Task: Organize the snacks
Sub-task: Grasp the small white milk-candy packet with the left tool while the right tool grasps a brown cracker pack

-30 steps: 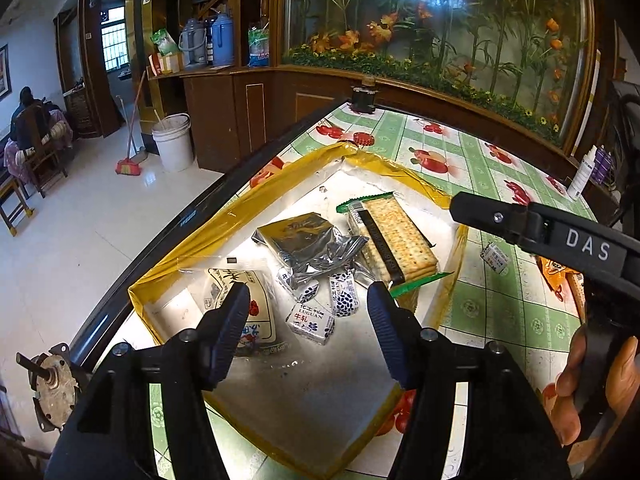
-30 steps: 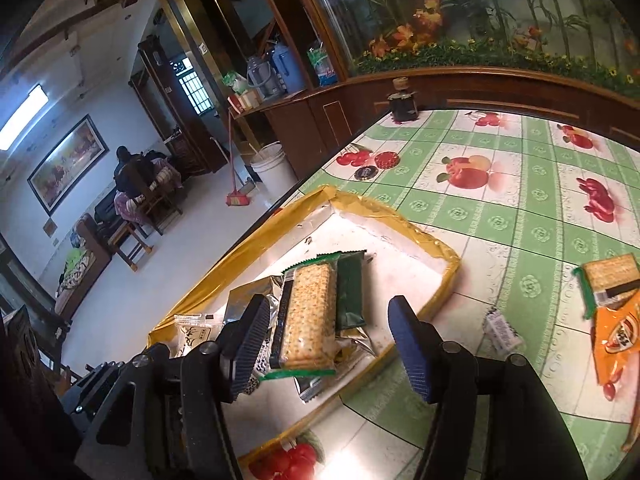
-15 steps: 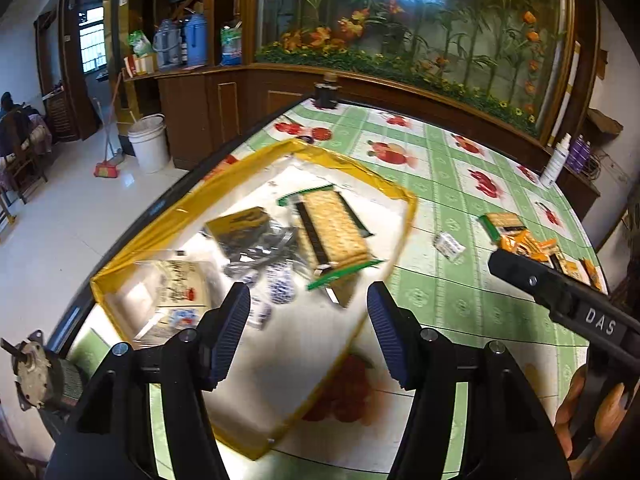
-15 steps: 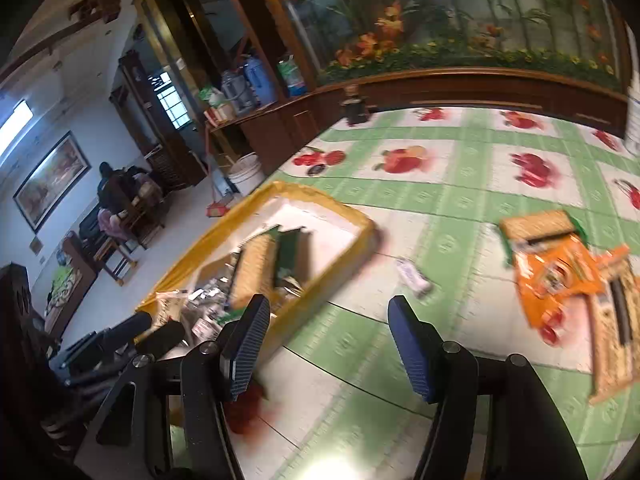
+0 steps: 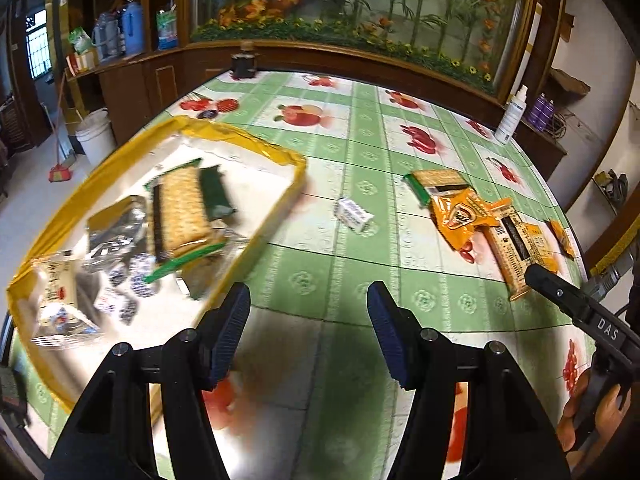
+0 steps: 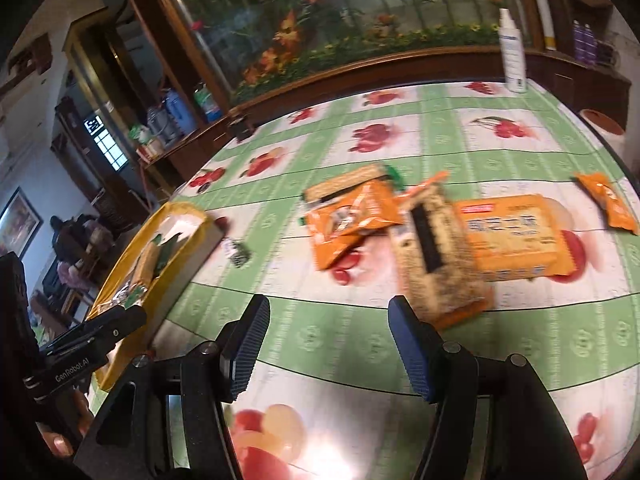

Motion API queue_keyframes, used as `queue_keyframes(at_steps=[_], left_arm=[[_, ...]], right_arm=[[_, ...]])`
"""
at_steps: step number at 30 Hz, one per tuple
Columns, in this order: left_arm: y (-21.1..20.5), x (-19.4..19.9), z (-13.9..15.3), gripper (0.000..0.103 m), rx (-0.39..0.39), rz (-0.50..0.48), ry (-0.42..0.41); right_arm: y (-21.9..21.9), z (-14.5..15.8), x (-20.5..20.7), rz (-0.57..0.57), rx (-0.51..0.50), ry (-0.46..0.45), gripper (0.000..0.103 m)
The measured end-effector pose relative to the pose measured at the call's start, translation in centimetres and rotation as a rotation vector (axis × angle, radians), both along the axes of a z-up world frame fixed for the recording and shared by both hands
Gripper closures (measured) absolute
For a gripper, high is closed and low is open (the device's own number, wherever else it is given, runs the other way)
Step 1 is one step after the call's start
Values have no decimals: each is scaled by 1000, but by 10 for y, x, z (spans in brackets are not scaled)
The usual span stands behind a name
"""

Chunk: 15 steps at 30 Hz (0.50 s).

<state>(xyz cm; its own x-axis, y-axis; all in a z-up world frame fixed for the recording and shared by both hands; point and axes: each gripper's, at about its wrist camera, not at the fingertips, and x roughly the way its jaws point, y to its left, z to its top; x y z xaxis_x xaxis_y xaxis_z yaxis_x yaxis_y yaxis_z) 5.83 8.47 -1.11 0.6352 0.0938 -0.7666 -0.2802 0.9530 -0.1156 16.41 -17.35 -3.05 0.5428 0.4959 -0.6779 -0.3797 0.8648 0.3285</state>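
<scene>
A tabletop (image 5: 360, 152) with a green checked cloth printed with fruit fills both views; the sorting looks partly done, as a judgement from how things lie. On the left sits a yellow-rimmed tray (image 5: 244, 136) already holding snacks: one long cracker packet (image 5: 180, 210) with green ends, one silver foil pouch (image 5: 114, 232), one clear bag with a printed label (image 5: 56, 284) at the near left corner, and a cluster of small blue-and-white wrapped sweets (image 5: 132, 280), too blurred to count exactly.

Still loose on the tabletop, to the right of the tray, I count six things; one small white wrapped sweet (image 5: 352, 213) lies just beside the tray's right edge; farther right is a heap of one green-edged cracker packet (image 6: 352, 182), one orange bag (image 6: 348, 216) partly over it, one long cracker packet with a dark band (image 6: 436, 256), and one wide orange packet (image 6: 516, 236); one small orange sachet (image 6: 608, 202) lies apart at the far right.

The left tongs (image 5: 308, 332) hover over bare cloth near the tray's near right corner, spread apart and holding nothing; the right tongs (image 6: 328, 344) hang just near the long banded packet, also spread apart and empty; so the loose six remain to be moved.
</scene>
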Motion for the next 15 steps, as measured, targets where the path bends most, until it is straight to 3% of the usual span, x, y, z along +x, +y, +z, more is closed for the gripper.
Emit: queue_keyframes(at_steps=[9,15], left_arm=[[-10,59,-22,43,-101,31,63],[-10,89,-31,43,-96,81,74]], right_arm=[[-28,1,20,-26,-19,-29,39],[-32,5,30,-26,-39,-61,38]])
